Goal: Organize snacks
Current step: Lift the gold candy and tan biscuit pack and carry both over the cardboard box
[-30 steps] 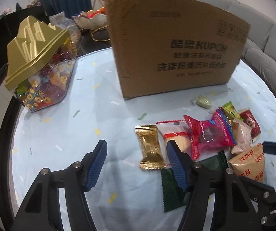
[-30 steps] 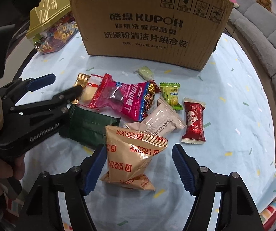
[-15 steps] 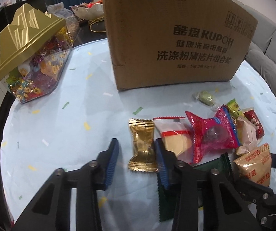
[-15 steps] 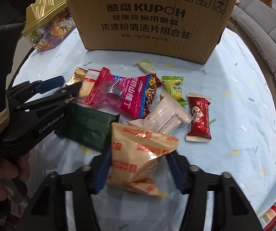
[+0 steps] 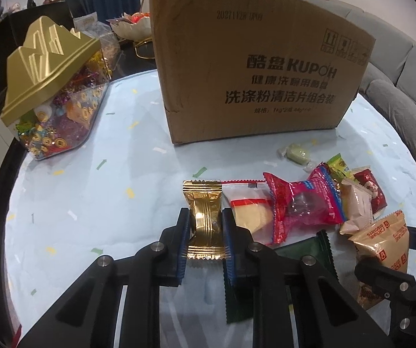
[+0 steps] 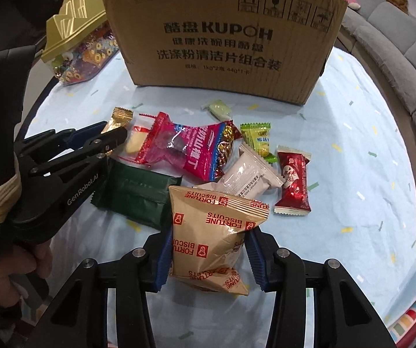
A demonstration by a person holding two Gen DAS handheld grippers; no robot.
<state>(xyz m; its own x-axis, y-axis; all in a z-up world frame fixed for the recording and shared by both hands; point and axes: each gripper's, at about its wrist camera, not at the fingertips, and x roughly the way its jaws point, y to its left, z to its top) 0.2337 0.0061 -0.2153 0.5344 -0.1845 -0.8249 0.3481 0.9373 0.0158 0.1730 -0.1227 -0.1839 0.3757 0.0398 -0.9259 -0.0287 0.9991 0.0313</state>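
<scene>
Left wrist view: the left gripper [image 5: 205, 226] is clamped tight on a gold foil-wrapped candy [image 5: 205, 217] lying on the pale blue confetti-print tablecloth [image 5: 91, 203]. Right wrist view: the right gripper [image 6: 206, 256] is closing, its blue pads pressing a tan Fortune Biscuits packet [image 6: 213, 232]; it seems to rest on the cloth. Other wrapped snacks lie scattered before a brown cardboard box [image 6: 222, 37].

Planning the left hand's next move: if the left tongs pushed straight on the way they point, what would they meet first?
The left tongs are already shut on the gold foil candy packet; straight on they would likely press it into the pale blue tablecloth. The brown cardboard box stands farther back.
</scene>
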